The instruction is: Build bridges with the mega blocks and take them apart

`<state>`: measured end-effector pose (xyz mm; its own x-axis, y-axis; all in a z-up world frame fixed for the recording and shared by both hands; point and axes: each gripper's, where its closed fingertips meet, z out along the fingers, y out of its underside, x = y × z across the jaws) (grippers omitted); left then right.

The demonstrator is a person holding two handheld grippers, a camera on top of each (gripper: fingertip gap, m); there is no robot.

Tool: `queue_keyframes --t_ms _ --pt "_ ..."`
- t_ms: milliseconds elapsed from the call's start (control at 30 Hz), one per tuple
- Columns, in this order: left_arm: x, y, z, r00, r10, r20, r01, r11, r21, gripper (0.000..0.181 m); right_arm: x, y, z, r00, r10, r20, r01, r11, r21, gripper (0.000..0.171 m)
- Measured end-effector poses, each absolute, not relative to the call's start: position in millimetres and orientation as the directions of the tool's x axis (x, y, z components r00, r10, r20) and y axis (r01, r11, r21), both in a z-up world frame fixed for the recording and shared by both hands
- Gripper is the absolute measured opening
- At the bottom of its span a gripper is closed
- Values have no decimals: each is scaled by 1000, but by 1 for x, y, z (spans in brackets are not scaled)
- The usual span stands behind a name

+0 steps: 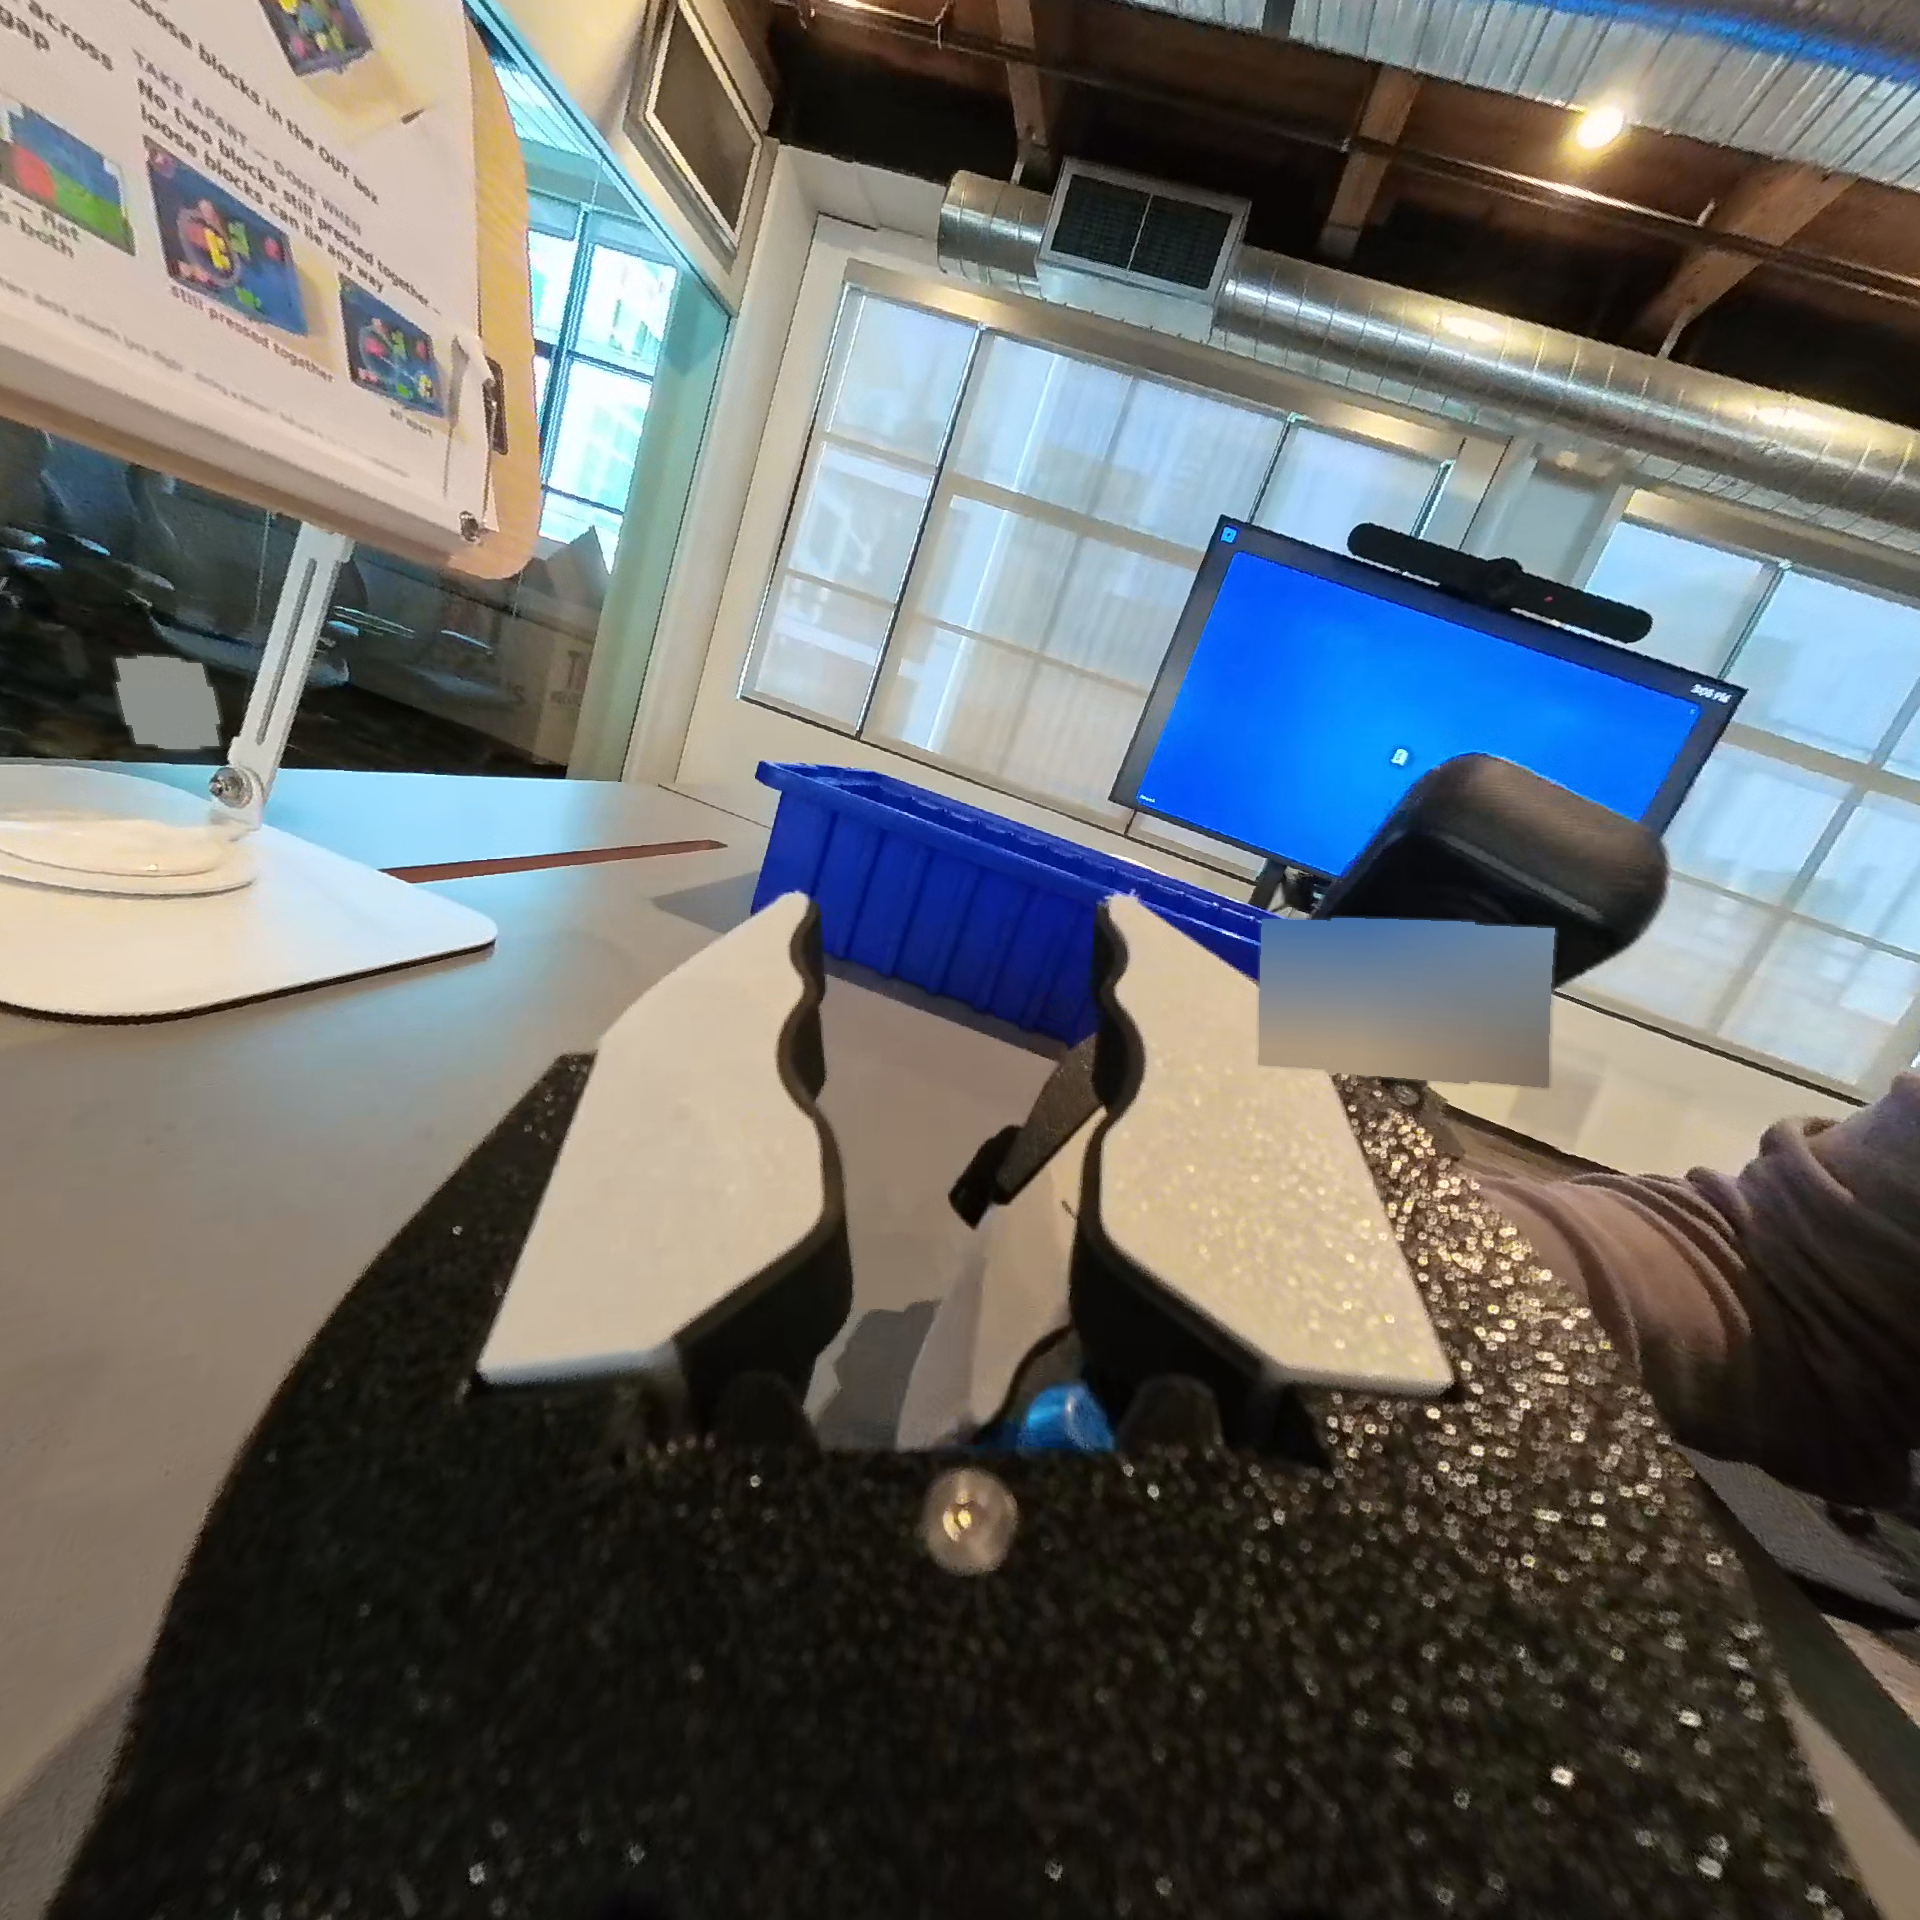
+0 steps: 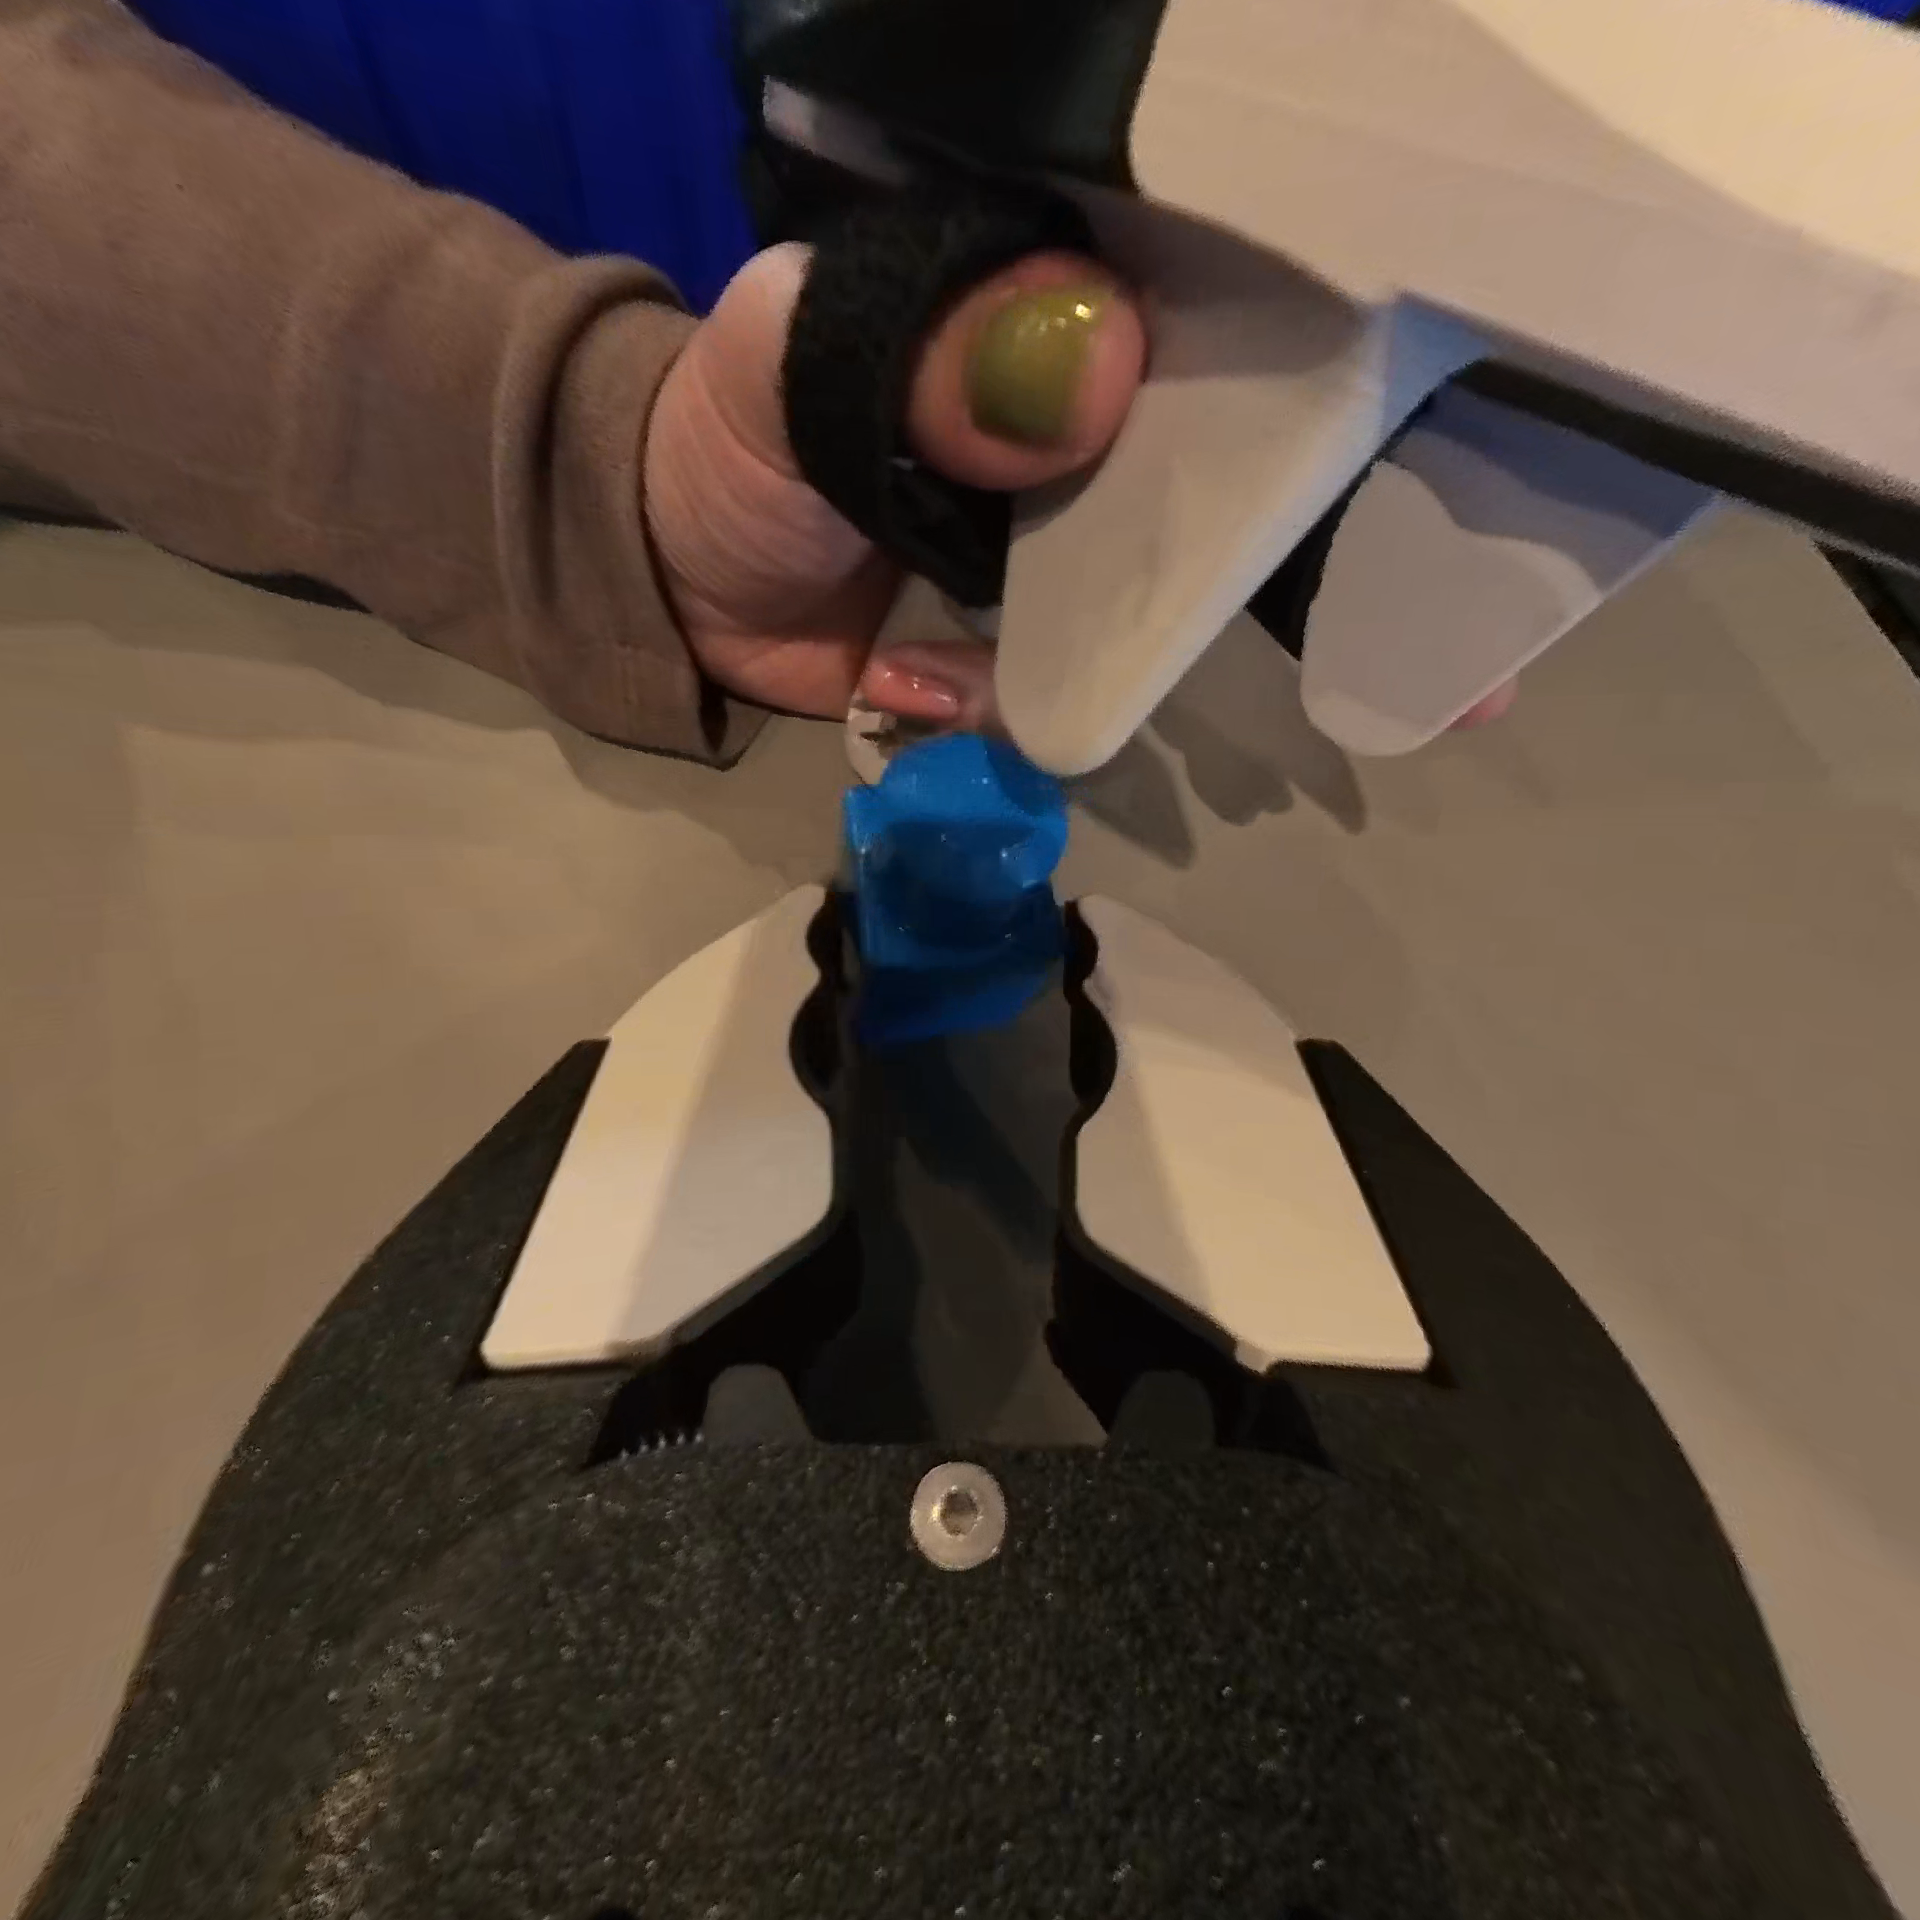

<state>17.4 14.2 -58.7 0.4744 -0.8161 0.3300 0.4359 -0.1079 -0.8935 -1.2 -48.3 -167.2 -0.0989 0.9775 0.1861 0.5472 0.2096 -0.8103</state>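
Observation:
My right gripper [image 2: 951, 914] is shut on a small blue mega block [image 2: 951, 883], held just above the grey table [image 2: 312, 883]; the block's stud end sticks out past the fingertips. My left gripper [image 1: 956, 925] is open and empty. It also shows in the right wrist view [image 2: 1236, 717], held by a hand [image 2: 769, 540] from above, with one white finger [image 2: 1070, 644] touching the block's top. In the left wrist view, a sliver of the blue block [image 1: 1060, 1418] shows low between my fingers.
A blue plastic bin [image 1: 935, 894] stands on the table [image 1: 312, 1143] just beyond the left gripper. A white stand [image 1: 260, 935] with an instruction sheet [image 1: 208, 260] is at the left. A monitor [image 1: 1403, 717] stands behind. A sleeved arm [image 1: 1714, 1299] reaches in from the right. Some 12 cm of space lies between my two pairs of fingers.

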Motion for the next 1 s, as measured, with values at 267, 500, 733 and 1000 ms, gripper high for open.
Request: queue_keyframes --t_ms 267,500,733,1000 --pt "17 15 -59 468 -817 338 441 -116 -890 48 0 -45 -165 -72 972 223 538 226 -812 39" --pt "15 18 -60 490 -799 350 445 -116 -888 48 16 -11 -148 107 942 317 547 211 -810 38" --pt "11 22 -61 500 -779 378 461 -130 -878 47 59 44 -121 397 823 407 570 127 -812 38" --pt "11 22 -61 491 -783 382 463 -136 -876 47 137 94 -80 707 577 409 512 -17 -859 38"
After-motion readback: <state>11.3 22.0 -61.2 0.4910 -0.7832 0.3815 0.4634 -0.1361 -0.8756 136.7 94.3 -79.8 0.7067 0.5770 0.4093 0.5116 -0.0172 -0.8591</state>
